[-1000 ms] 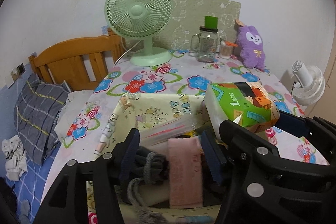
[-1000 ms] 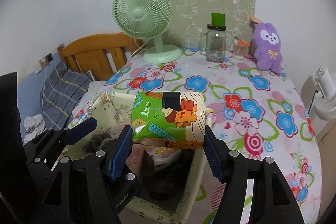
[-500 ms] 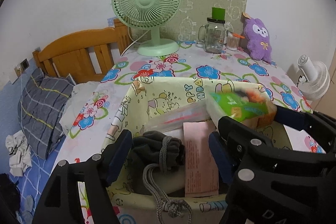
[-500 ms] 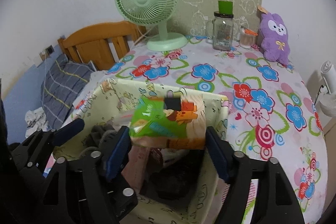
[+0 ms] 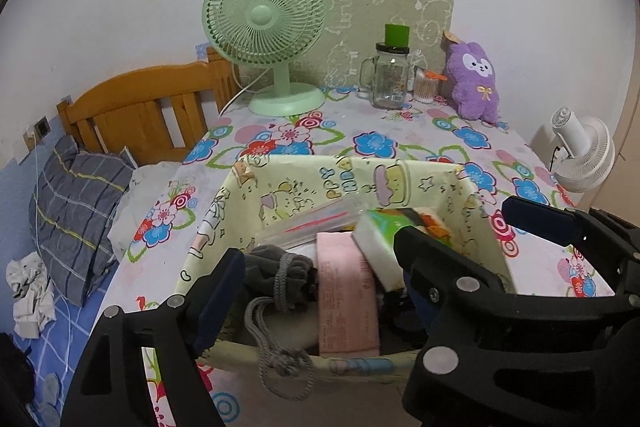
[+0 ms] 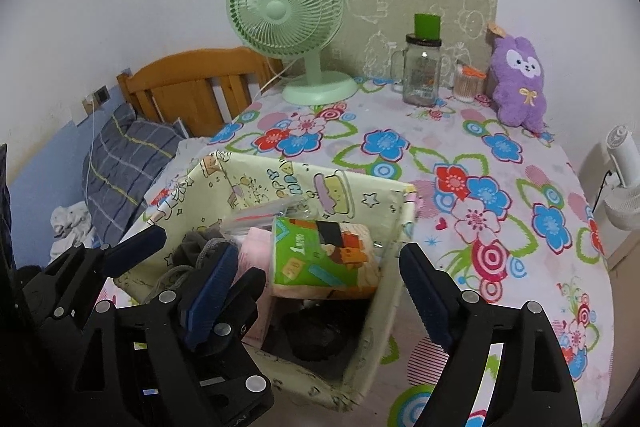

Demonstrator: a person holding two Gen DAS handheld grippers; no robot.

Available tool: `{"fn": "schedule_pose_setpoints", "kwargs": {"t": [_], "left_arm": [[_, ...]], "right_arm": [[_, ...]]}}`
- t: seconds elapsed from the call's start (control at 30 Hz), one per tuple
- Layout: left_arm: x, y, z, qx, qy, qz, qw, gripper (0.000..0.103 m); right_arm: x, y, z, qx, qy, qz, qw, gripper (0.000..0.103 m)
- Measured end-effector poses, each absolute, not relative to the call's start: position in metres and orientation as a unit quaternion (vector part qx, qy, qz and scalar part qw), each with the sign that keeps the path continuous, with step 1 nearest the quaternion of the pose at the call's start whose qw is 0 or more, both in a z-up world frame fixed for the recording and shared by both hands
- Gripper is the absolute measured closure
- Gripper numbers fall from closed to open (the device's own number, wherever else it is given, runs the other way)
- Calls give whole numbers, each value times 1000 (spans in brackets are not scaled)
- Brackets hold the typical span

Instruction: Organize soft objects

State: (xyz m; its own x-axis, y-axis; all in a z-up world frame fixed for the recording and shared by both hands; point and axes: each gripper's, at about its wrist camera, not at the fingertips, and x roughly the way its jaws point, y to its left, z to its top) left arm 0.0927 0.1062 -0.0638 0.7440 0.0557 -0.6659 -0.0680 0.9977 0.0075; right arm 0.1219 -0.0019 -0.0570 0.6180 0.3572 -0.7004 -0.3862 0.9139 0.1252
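A pale yellow fabric bin [image 6: 384, 227] [image 5: 476, 195] with cartoon prints stands on the flowered table. Inside lie a green and orange tissue pack [image 6: 320, 255] [image 5: 384, 247], a pink cloth [image 5: 346, 291], a grey drawstring pouch [image 5: 276, 275] [image 6: 196, 247] and a clear zip bag [image 5: 308, 219]. My right gripper [image 6: 316, 287] is open above the bin, its jaws apart on either side of the tissue pack, not touching it. My left gripper [image 5: 320, 287] is open and empty over the bin's near edge. A purple plush toy [image 6: 518, 83] [image 5: 476, 83] sits at the table's back right.
A green desk fan [image 6: 288, 23] [image 5: 264, 23], a glass jar with green lid [image 6: 422, 67] and a cotton-swab jar [image 6: 466, 83] stand at the back. A wooden bed headboard [image 5: 136, 107] and a checked pillow [image 5: 76, 203] lie left. A white fan [image 5: 580, 155] stands right.
The right gripper lowered the tissue pack into the bin and opened, leaving it lying there. Both grippers have drawn back and up a little from the bin.
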Motion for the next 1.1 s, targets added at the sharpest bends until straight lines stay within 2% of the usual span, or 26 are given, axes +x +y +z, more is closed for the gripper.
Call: {"fn": "schedule_pose_setpoints", "kwargs": {"t": [0.2, 0.37, 0.6, 0.73, 1.1], "left_arm": [[84, 90, -53, -2, 343, 22, 939, 15], [76, 77, -42, 3, 330, 19, 944, 6], [63, 57, -25, 8, 310, 10, 951, 3], [53, 48, -14, 12, 297, 5, 955, 0], [19, 21, 7, 26, 272, -9, 962, 0]], "right_arm": [[111, -23, -47, -9, 372, 198, 907, 15], [101, -41, -37, -1, 358, 187, 915, 14], [85, -66, -19, 4, 337, 171, 926, 14], [72, -84, -7, 13, 322, 159, 933, 7], [32, -130, 22, 21, 275, 120, 954, 5]]}}
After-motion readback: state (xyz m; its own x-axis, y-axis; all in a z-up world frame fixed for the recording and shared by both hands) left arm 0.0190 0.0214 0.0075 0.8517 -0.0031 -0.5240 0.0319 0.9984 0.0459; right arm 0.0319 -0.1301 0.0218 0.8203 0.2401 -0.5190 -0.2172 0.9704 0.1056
